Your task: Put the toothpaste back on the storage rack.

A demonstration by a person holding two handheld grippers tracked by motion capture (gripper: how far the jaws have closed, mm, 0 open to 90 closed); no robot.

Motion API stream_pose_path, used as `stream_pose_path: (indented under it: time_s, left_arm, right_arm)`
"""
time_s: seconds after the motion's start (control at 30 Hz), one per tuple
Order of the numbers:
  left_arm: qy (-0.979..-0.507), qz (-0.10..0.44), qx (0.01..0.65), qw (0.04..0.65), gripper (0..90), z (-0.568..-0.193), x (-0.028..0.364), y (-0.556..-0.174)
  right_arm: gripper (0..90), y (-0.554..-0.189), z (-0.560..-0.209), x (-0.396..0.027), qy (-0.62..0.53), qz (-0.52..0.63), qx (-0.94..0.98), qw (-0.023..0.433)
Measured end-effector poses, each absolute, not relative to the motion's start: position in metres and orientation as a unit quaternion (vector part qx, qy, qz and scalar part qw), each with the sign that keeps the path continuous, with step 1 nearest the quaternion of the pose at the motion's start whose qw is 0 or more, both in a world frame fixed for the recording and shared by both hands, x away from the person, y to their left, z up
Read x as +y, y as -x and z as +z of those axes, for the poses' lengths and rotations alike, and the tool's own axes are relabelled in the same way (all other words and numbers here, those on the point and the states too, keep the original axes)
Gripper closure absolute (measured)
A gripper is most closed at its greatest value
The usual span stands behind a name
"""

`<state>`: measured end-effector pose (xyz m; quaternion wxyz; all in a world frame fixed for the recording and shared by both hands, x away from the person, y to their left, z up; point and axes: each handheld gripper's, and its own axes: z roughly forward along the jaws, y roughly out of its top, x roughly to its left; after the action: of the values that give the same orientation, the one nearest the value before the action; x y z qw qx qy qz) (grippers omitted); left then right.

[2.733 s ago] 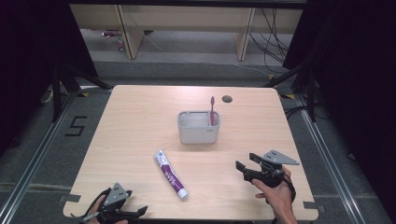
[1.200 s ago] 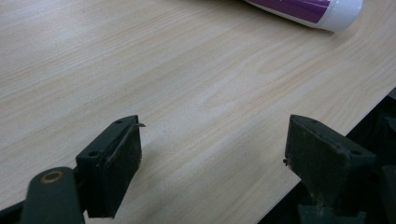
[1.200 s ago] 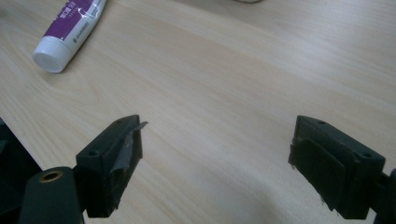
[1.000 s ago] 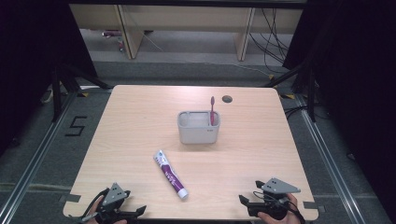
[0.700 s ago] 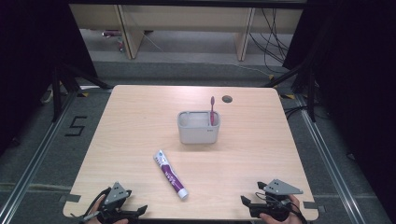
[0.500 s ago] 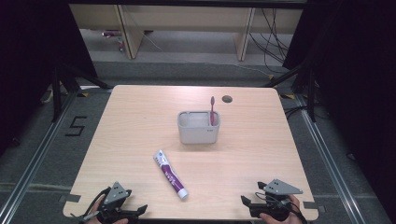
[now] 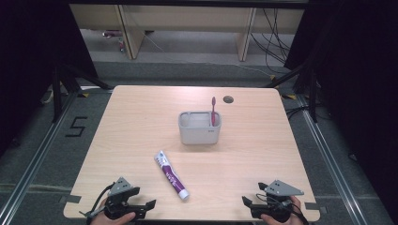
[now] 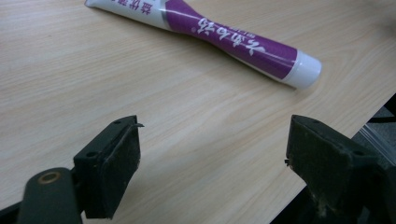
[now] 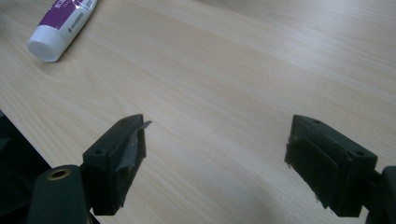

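left gripper [image 7: 149,205]: near-left worktop [image 7: 141,122] edge, jaws wide apart, empty | right gripper [image 7: 247,201]: near-right edge, jaws wide apart, empty | toothpaste tube [image 7: 172,174]: flat on worktop between grippers, white cap toward near edge, touching neither | grey holder [image 7: 199,128]: mid-worktop, pink toothbrush [image 7: 213,111] upright in right compartment

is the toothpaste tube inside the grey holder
No, the toothpaste tube lies flat on the table, nearer than the grey holder.

High cam overhead, facing fwd/down; both tongs cams low, close; shared: toothpaste tube [image 7: 172,175], table [image 7: 141,117].
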<state>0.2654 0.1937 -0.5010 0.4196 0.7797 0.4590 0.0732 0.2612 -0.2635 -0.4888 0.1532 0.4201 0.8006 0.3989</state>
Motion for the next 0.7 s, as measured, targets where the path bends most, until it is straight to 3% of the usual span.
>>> stream_pose_path:
  time_s: [0.7]
  left_arm:
    - [-0.772, 0.044, 0.489, 0.404, 16.4, -0.489, 0.155, -0.312]
  right_arm:
    - [20.9, -0.262, -0.488, -0.263, -0.402, 0.406, 0.807, 0.151]
